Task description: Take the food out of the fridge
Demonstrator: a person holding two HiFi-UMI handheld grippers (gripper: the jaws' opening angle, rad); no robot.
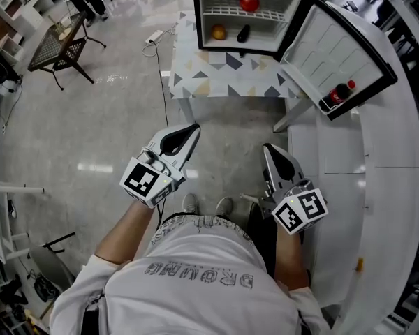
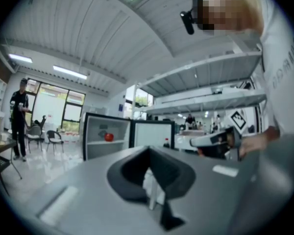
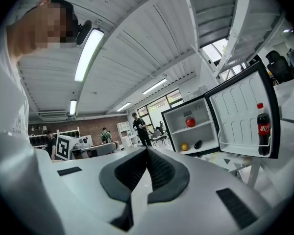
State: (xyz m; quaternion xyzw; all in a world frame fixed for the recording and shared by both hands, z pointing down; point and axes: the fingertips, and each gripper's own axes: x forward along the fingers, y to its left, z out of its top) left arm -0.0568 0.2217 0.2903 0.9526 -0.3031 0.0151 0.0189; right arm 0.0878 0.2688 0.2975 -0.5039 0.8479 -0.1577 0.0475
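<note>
A small fridge point(image 1: 246, 14) stands open on a table with a patterned cloth point(image 1: 223, 75), well ahead of me. A red round fruit point(image 1: 249, 3) sits on its upper shelf. On the fridge floor lie an orange fruit point(image 1: 218, 32) and a dark oblong item point(image 1: 243, 33). A cola bottle point(image 1: 339, 93) stands in the open door's rack point(image 1: 349, 61). My left gripper point(image 1: 194, 127) and right gripper point(image 1: 267, 147) are held level over the floor, short of the table, both shut and empty. The right gripper view shows the red fruit point(image 3: 190, 122), the orange point(image 3: 185, 146) and the bottle point(image 3: 262, 126).
A white curved counter point(image 1: 398, 187) runs along the right, beside the fridge door. A dark mesh side table point(image 1: 56, 44) stands at the far left, and a power strip with its cable point(image 1: 153, 37) lies on the floor. People stand far off in the room.
</note>
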